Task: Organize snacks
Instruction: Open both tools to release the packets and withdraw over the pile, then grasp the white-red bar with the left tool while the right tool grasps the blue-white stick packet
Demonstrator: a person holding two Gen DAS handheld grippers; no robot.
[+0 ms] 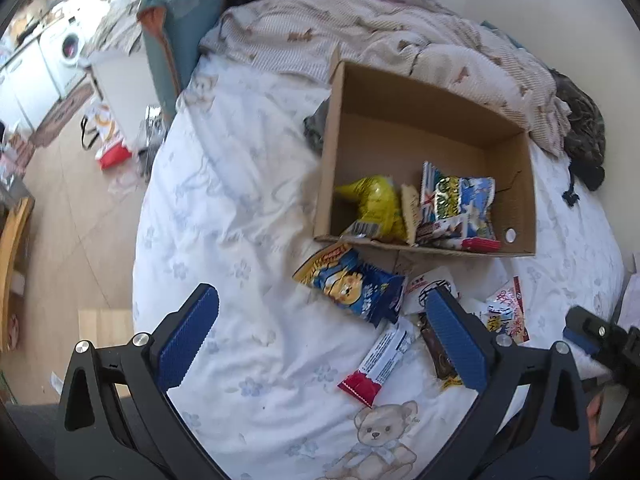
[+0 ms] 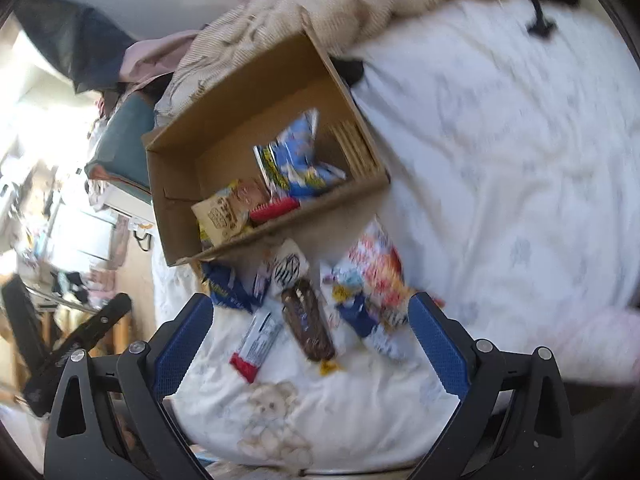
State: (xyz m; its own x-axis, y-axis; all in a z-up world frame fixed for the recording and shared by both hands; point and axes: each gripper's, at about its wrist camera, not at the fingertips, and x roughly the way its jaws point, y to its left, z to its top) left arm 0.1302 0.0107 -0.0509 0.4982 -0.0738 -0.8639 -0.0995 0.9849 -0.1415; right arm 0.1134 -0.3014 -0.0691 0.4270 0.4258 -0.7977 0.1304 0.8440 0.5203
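Observation:
An open cardboard box (image 1: 520, 200) lies on the bed and holds a yellow bag (image 1: 376, 200), a blue-and-white bag (image 1: 460, 200) and other packets. In front of it lie a blue chip bag (image 1: 352, 284), a white-and-red bar (image 1: 380, 360), a brown bar (image 1: 438, 354) and a pink-white packet (image 1: 506, 312). My left gripper (image 1: 320, 328) is open and empty above the sheet. My right gripper (image 2: 310, 330) is open and empty above the brown bar (image 2: 308, 328), the white-and-red bar (image 2: 256, 340) and a colourful bag (image 2: 372, 280), near the box (image 2: 176, 200).
The white floral bed sheet (image 1: 240, 220) has a teddy bear print (image 1: 380, 436). A rumpled beige blanket (image 1: 400, 36) and dark cloth (image 1: 584, 136) lie behind the box. The bed edge drops to a wooden floor (image 1: 72, 220) on the left, with bags and furniture.

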